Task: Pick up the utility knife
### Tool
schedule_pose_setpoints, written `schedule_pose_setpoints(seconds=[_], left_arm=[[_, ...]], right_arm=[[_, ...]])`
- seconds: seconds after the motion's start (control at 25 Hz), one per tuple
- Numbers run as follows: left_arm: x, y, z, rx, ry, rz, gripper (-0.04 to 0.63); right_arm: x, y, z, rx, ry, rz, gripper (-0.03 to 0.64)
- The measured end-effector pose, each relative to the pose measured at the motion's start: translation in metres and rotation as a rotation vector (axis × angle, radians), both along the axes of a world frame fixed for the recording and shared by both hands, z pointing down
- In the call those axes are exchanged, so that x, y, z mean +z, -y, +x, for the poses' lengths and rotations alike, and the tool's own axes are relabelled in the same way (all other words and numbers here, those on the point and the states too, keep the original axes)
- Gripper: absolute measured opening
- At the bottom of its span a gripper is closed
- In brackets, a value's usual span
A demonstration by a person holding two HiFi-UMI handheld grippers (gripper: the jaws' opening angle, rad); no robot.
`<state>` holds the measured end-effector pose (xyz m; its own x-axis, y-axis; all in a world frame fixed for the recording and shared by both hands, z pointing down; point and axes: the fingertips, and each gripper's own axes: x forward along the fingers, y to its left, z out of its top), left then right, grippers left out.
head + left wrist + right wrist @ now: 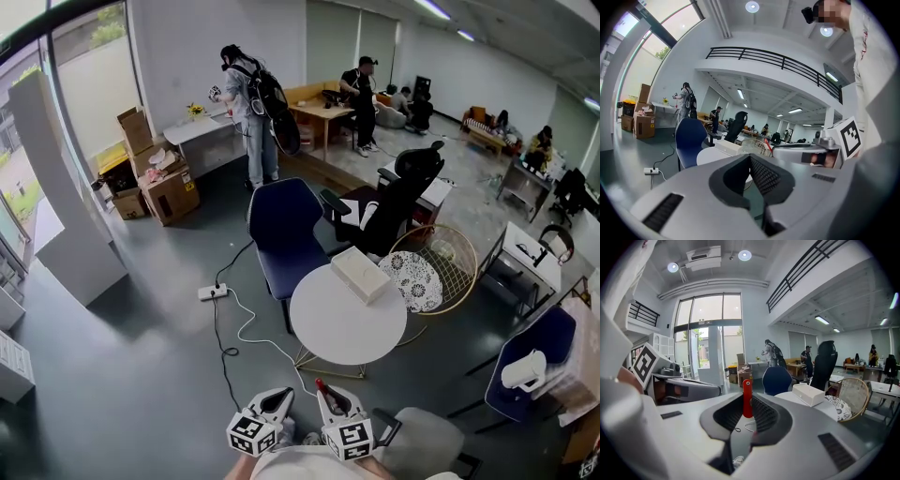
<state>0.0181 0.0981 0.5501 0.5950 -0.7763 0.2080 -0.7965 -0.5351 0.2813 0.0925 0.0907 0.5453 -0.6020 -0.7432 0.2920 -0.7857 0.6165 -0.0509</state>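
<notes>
Right claw [747,414] clenched on slim red utility knife [747,392], upright between the pads, in the air short of the round white tabletop [347,323]. Left claw [750,161] closed, empty, just beside. Pickup looks done; hold squeeze steady, avoid rolling the wrist.

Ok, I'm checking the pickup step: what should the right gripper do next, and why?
Probably carry the knife to the table without loosening. The right gripper is shut on it, its red body standing between the fingers, and the table lies just ahead.
</notes>
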Motion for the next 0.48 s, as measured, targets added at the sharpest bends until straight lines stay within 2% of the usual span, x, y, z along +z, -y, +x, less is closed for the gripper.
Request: schedule_pose_setpoints(seconds=[0.48], left_arm=[[-0.005, 0.0, 0.007, 0.007, -0.003, 0.025, 0.012]], right_arm=[[-0.005, 0.0, 0.01, 0.013, -0.013, 0.023, 0.064]])
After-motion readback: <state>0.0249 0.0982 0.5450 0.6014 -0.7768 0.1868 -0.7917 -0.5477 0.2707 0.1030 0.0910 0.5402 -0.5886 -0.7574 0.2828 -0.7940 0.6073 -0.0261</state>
